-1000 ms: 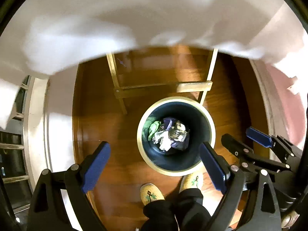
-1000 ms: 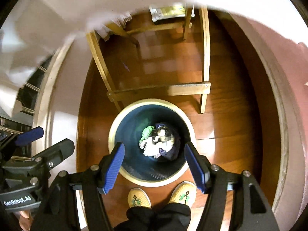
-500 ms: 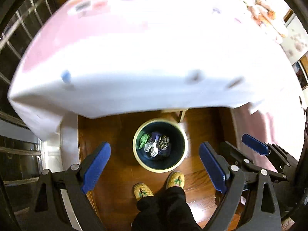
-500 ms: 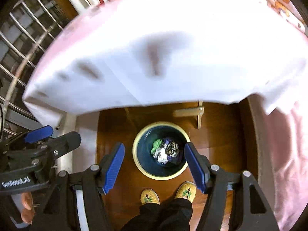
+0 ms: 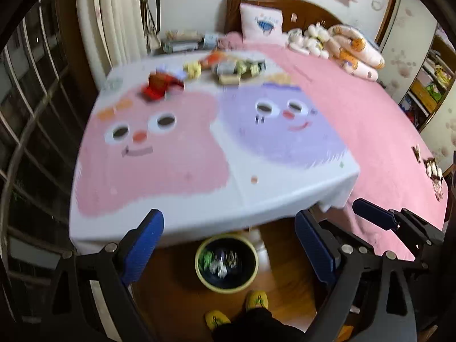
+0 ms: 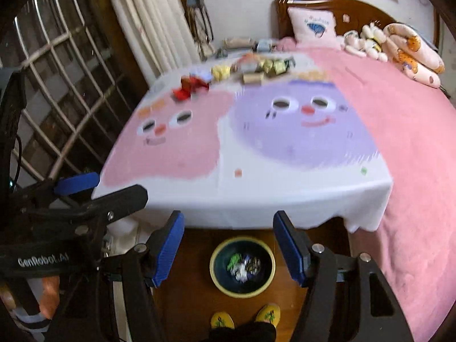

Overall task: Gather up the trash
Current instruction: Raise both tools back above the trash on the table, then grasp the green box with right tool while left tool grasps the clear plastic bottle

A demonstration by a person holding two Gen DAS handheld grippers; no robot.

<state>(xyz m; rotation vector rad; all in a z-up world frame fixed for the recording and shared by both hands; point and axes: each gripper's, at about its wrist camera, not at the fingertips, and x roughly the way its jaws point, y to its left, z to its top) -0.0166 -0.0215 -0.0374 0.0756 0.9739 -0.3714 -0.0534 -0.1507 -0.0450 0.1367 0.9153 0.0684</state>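
A dark bin with a yellow rim (image 5: pixel 226 265) (image 6: pixel 242 266) stands on the wood floor below the table edge, holding several crumpled wrappers. A red wrapper (image 5: pixel 159 85) (image 6: pixel 189 87) and a cluster of yellow, green and tan trash (image 5: pixel 230 69) (image 6: pixel 256 69) lie at the table's far side. My left gripper (image 5: pixel 229 252) is open and empty, high above the bin. My right gripper (image 6: pixel 228 252) is open and empty beside it.
The table wears a white cloth (image 5: pixel 199 142) with a pink and a purple cartoon face. A pink bed (image 5: pixel 370 114) with pillows lies to the right. A barred window (image 6: pixel 57 85) and curtain are at left. My feet in yellow slippers (image 6: pixel 245 319) stand by the bin.
Both grippers have risen and tilted up from close above the bin. The tabletop and its trash have come into view. Both stay open and empty.
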